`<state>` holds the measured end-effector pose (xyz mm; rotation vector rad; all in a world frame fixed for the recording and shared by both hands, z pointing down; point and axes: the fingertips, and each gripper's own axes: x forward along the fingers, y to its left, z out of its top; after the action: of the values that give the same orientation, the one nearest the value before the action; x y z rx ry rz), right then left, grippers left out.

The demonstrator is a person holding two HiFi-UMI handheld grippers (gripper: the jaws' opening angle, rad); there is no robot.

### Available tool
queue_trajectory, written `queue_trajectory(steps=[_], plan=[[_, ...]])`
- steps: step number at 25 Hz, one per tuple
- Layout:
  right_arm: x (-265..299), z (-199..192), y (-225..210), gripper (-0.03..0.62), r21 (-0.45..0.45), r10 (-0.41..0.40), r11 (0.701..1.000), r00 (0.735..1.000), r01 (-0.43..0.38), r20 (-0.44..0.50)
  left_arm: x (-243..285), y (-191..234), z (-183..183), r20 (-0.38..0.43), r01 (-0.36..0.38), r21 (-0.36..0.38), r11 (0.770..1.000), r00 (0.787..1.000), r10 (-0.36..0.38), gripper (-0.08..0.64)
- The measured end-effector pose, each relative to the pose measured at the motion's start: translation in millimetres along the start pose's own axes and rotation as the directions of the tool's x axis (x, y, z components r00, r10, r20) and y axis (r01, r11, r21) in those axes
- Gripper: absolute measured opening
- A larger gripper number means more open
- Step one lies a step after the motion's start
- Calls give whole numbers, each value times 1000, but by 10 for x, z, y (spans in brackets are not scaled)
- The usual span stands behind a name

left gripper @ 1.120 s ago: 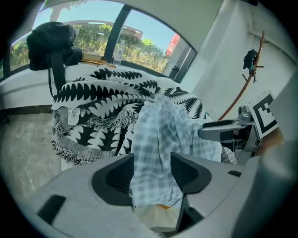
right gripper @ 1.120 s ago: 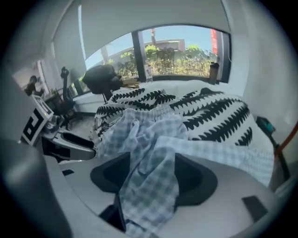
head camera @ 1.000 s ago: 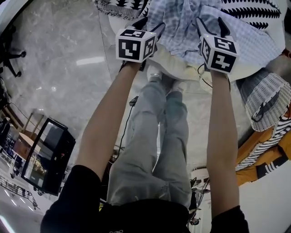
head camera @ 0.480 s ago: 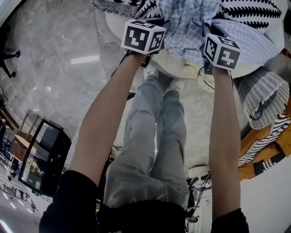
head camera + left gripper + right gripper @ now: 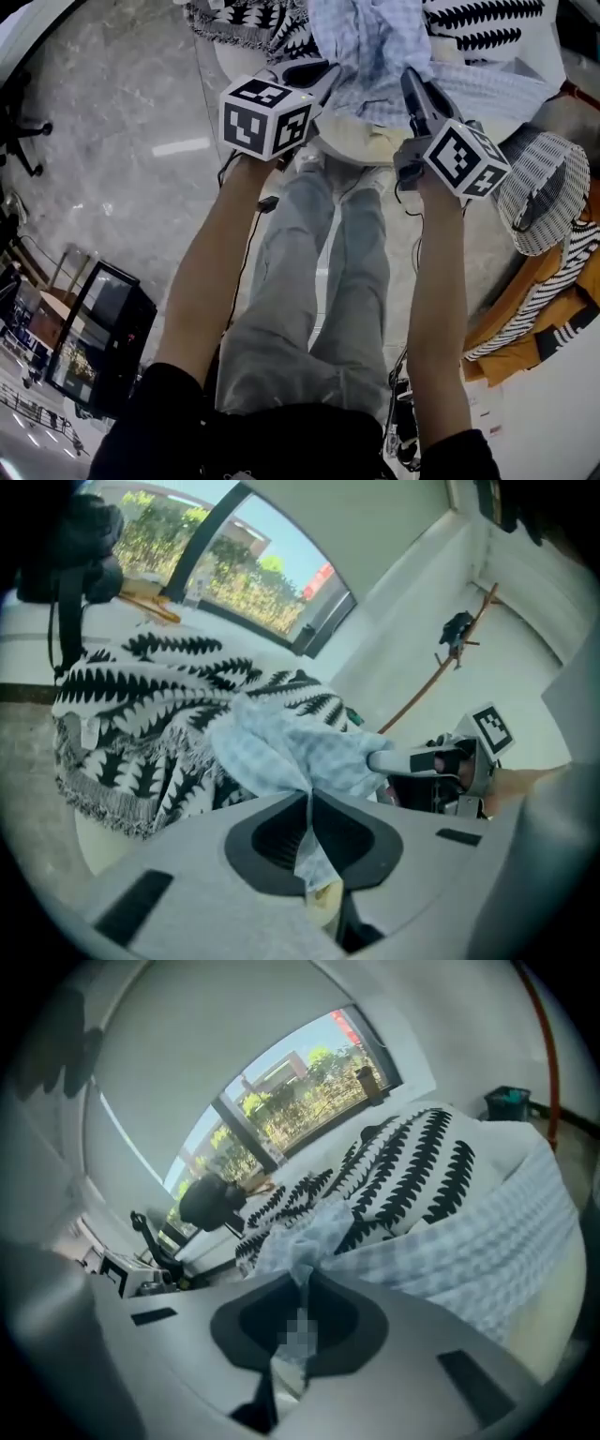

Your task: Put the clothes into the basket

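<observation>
Soft checked cloth shirt (image 5: 367, 39) — glossy stone floor (image 5: 112, 103).

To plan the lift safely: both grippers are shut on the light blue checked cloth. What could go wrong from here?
The left gripper, whose jaws have just been closing, and the right gripper each pinch only a thin fold of the light blue checked cloth; it may slip out.
It lies on the black-and-white patterned blanket, which may drag along.
The white woven basket stands off to the right; hanging cloth may miss it.
</observation>
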<state>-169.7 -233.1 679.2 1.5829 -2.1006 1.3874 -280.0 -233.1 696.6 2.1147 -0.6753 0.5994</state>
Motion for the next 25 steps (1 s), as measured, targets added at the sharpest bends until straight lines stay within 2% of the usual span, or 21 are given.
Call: queue_trajectory(steps=[2, 6, 9, 14, 16, 18, 20, 25], plan=[[-274, 120, 179, 23, 56, 54, 997, 997, -57, 56, -182, -307, 207, 34, 31, 57, 998, 999, -33, 21], [-876, 501, 558, 23, 88, 139, 984, 978, -154, 158, -494, -857, 631, 92, 64, 103, 993, 993, -73, 21], [-1395, 853, 896, 23, 83, 191, 974, 958, -213, 216, -784, -1341, 960, 127, 78, 120, 990, 987, -94, 20], [-2296, 1460, 1371, 21, 45, 220, 968, 922, -246, 318, -1323, -2240, 1443, 182, 104, 169, 980, 974, -134, 20], [-2700, 1742, 1486, 21, 56, 232, 960, 894, -274, 383, -1511, -2588, 1642, 214, 119, 182, 976, 964, -157, 20], [-3120, 2089, 1568, 22, 39, 250, 952, 849, -302, 465, -1659, -2931, 1889, 245, 148, 223, 963, 948, -202, 20], [-3513, 2395, 1612, 22, -15, 263, 954, 807, -300, 529, -1755, -3273, 2111, 261, 171, 297, 940, 932, -252, 21], [-4503, 2850, 1530, 21, -88, 236, 969, 744, -233, 626, -1785, -4202, 2405, 267, 223, 415, 882, 897, -352, 21]])
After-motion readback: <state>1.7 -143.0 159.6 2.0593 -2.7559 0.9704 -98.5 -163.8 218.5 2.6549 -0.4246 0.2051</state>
